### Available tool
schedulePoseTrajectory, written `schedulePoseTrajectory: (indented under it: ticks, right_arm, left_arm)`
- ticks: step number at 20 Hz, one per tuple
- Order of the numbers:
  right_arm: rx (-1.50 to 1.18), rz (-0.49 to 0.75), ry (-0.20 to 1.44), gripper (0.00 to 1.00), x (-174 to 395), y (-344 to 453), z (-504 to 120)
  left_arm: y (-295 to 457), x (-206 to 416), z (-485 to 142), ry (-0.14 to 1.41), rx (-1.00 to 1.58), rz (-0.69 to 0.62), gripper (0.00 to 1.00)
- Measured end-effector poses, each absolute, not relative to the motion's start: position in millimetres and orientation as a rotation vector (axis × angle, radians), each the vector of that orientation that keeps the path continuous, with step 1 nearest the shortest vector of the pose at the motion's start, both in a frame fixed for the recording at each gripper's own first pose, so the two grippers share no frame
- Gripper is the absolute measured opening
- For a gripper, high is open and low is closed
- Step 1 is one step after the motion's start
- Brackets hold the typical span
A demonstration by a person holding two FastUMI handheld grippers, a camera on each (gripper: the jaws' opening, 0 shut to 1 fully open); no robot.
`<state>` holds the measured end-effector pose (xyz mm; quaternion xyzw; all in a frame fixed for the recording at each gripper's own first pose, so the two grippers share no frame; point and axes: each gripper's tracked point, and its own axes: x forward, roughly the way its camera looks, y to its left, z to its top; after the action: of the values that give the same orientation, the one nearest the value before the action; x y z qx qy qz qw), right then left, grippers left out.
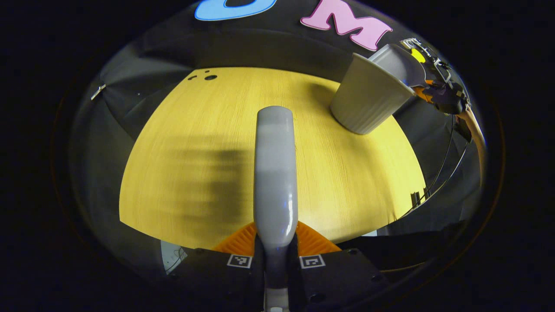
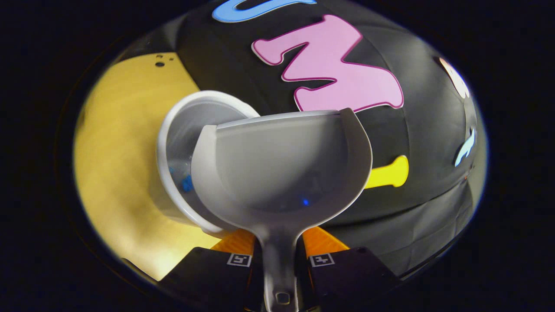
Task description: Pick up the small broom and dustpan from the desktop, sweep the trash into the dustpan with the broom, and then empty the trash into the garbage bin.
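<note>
Left gripper view
- Left gripper (image 1: pixel 275 255): bottom centre, both fingers (image 1: pixel 236 242) closed on the broom handle.
- Broom (image 1: pixel 275 173): grey handle runs fwd from the fingers over the table; brush end can't be made out.
- Table (image 1: pixel 182 143): yellow wood top, blurred shadow left of handle.
- Bin (image 1: pixel 368 97): pale ribbed cup-shaped bin, far right of table.
- Dustpan (image 1: pixel 401 65): grey, over the bin's rim, tipped toward it.
- Right gripper (image 1: pixel 438 84): far right, behind dustpan; finger state can't tell from here.

Right gripper view
- Right gripper (image 2: pixel 279 260): bottom centre, orange fingers (image 2: pixel 321 242) clamped on dustpan handle.
- Dustpan (image 2: pixel 282 164): grey scoop, centre, front edge far; overlaps bin's right rim.
- Bin (image 2: pixel 182 134): white, open mouth left of and behind dustpan; small blue bits (image 2: pixel 186 184) inside, low.
- Table (image 2: pixel 121 164): yellow, left side, under the bin.
</note>
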<state>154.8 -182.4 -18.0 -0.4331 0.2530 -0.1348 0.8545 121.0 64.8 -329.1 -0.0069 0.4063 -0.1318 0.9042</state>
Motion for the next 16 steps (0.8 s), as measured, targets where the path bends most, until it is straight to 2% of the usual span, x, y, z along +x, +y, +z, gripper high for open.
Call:
schedulePoseTrajectory:
  ticks: [2,3,4,7,13,14,16]
  right_arm:
    - [-0.832,-0.266,0.503,0.33,150.8,-169.7,0.3]
    - [-0.791,-0.254,0.481,0.39,149.6,-162.2,9.4]
    - [-0.739,-0.237,0.450,0.34,149.9,-153.3,16.9]
    - [-0.600,-0.182,0.373,0.33,142.2,-123.9,41.9]
    - [-0.407,0.016,0.387,0.33,124.2,-42.1,29.7]
    - [-0.390,0.054,0.400,0.34,118.9,-24.8,24.0]
    - [-0.344,0.129,0.434,0.34,105.8,11.3,10.4]
  left_arm:
    - [68.8,126.7,-317.4,0.799,-0.012,-0.253,0.25]
    - [69.4,130.1,-312.1,0.781,-0.013,-0.251,0.25]
    - [70.1,131.3,-307.9,0.765,-0.013,-0.250,0.25]
    - [77.2,137.6,-291.4,0.712,-0.027,-0.227,0.25]
    - [98.6,139.6,-271.7,0.642,-0.041,-0.178,0.25]
    - [102.8,141.1,-271.7,0.638,-0.039,-0.172,0.22]
    - [114.6,145.4,-274.8,0.628,-0.034,-0.154,0.25]
